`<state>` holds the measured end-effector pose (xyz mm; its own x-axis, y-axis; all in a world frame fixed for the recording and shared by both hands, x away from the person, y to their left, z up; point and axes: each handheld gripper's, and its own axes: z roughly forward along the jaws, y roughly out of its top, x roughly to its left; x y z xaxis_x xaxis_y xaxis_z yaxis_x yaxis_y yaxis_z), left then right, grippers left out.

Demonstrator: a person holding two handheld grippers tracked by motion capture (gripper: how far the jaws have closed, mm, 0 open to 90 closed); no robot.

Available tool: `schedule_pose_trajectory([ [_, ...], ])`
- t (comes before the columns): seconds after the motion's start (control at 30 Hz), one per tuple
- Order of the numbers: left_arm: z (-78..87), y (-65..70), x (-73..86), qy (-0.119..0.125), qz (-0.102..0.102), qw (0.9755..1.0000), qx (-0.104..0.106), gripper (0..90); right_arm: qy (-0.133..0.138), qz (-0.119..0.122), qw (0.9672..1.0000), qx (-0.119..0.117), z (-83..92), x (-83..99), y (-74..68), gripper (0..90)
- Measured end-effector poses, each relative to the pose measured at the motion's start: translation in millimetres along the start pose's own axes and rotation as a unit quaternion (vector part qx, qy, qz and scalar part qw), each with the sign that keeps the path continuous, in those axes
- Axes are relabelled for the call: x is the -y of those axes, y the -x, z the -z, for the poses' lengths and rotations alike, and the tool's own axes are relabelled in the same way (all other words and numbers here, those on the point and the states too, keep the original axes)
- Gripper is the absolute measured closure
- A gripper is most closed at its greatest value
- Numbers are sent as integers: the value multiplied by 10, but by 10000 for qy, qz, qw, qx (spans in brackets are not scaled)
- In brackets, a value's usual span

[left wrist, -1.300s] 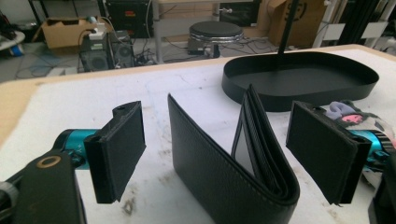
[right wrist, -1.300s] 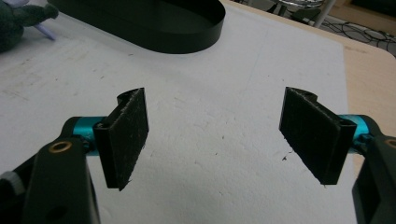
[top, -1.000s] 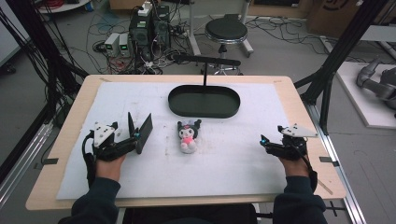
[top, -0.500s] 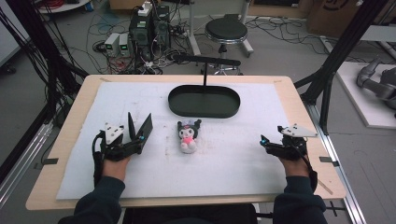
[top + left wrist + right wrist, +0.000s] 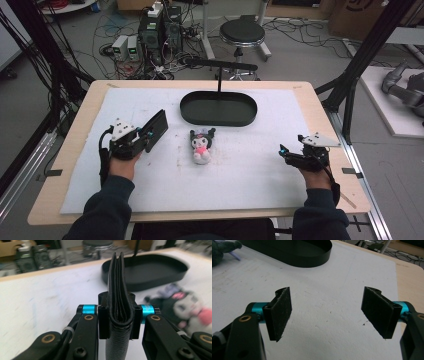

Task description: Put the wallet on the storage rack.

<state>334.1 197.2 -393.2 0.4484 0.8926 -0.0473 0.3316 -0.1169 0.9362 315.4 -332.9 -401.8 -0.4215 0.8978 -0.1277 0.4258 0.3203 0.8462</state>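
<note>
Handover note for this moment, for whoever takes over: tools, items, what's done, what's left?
Left tool: jaws have just been closing and now clamp the folded black wallet, held left of the plush toy.
Right tool: open, nothing between its jaws, at the right of the white mat.
Black oval tray: nothing in it.
Done: wallet gripped.
Left: likely wallet and toy into the tray.

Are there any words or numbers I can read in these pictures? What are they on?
No text can be read anywhere.
Cardboard box, top right of the high view: a dark printed mark, cut off, unreadable.
Wallet, tray, plush toy: no writing shows.
</note>
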Motion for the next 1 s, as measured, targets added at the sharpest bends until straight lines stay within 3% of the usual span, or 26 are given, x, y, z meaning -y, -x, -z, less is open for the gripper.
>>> schedule_pose_trajectory([
  [0.23,-215,8,-340,264,-16,9980,568,755,2,-43,10000,-13,-2,8,11,249],
  [0.37,-372,3,-453,320,-21,9961,826,755,17,-47,10000,-6,6,11,23,249],
  [0.63,-723,26,-633,354,77,9929,1137,755,50,-98,9999,21,24,18,50,249],
  [1.0,-1193,246,-889,257,-216,9896,1399,755,66,-172,9998,36,53,60,105,249],
])
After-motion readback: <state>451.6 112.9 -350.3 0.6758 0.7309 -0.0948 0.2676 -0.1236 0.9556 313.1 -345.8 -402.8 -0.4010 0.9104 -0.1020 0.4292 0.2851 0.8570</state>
